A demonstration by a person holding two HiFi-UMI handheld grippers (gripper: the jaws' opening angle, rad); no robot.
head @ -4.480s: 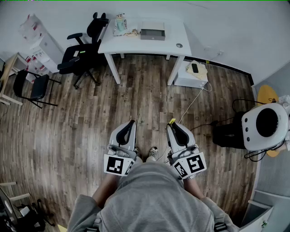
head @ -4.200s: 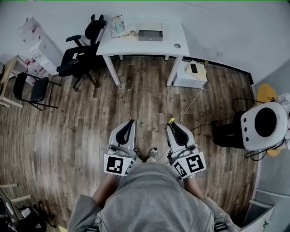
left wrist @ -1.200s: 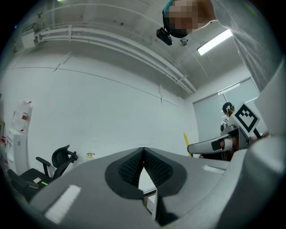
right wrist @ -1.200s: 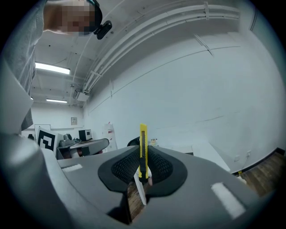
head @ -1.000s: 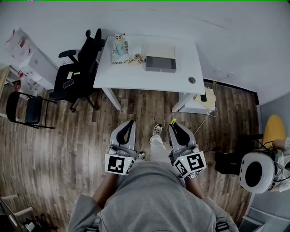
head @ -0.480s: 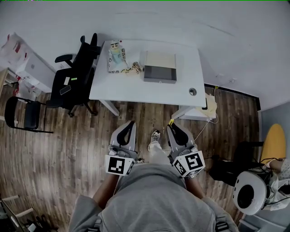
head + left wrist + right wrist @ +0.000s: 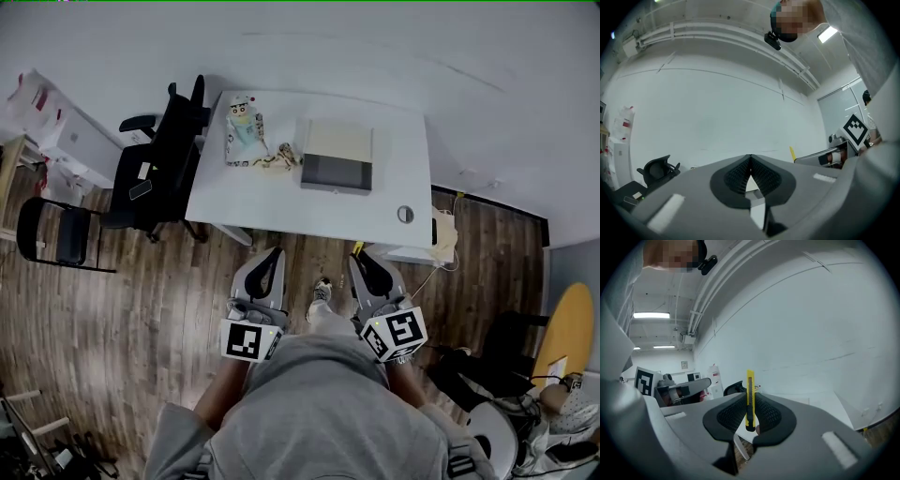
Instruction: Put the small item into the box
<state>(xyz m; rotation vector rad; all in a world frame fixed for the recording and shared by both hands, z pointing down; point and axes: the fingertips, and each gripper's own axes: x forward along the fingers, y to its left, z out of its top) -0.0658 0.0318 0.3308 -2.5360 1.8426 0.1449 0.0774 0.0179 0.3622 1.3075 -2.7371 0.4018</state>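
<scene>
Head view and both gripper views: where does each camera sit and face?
Head view: on the person's head, facing steeply down at the white table; shows grey torso, left tool, right tool.
Left gripper view: on the left tool, facing the white wall along shut, empty jaws.
Right gripper view: on the right tool, along jaws shut on a yellow cutter.
Shared: head and right gripper views show the cutter.

On the table [image 7: 281, 202] left of the box [image 7: 336, 157], clutter [image 7: 278, 159] is too small to tell; your right hand-held gripper [image 7: 361, 256] hides most of the yellow cutter [image 7: 356, 248].
</scene>
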